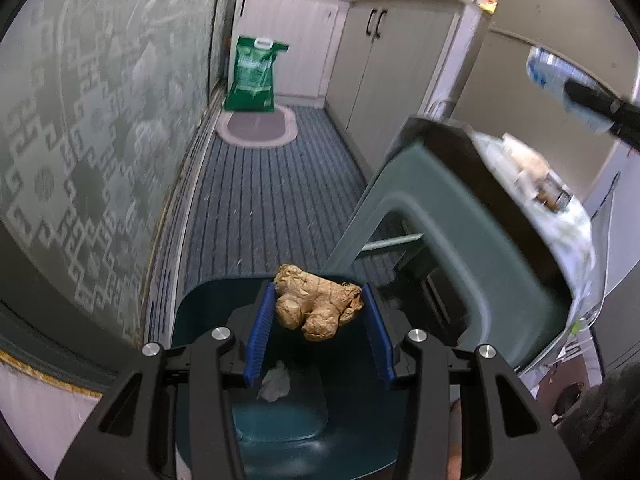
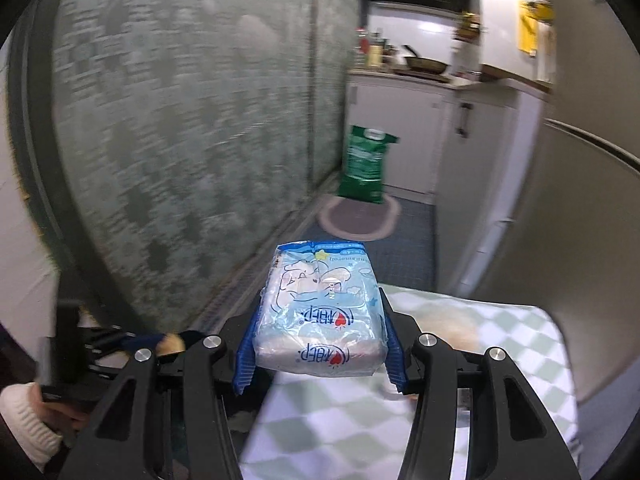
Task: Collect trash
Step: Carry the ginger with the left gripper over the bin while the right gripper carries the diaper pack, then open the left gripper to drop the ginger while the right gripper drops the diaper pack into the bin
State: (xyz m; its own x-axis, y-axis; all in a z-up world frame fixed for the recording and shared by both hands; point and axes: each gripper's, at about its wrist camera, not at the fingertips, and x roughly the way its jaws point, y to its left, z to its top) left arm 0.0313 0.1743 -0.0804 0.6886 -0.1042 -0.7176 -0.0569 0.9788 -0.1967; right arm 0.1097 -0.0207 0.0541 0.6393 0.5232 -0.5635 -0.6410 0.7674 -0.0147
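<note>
Left wrist view: the left gripper [image 1: 320, 312] clamps a knobbly ginger root [image 1: 316, 304] between its blue fingers [image 1: 260, 340], directly above the open dark-green trash bin [image 1: 192, 312]; a crumpled white scrap [image 1: 275, 382] lies on the bin's bottom. The bin's raised lid [image 1: 440, 216] stands at right. Right wrist view: the right gripper [image 2: 320, 344] holds a blue-and-white tissue pack [image 2: 320, 312] between its fingers [image 2: 245, 360], above the near edge of the surface [image 2: 500, 344] (covered in a green-checked cloth). A green bag [image 2: 364, 164] stands on the floor beyond.
</note>
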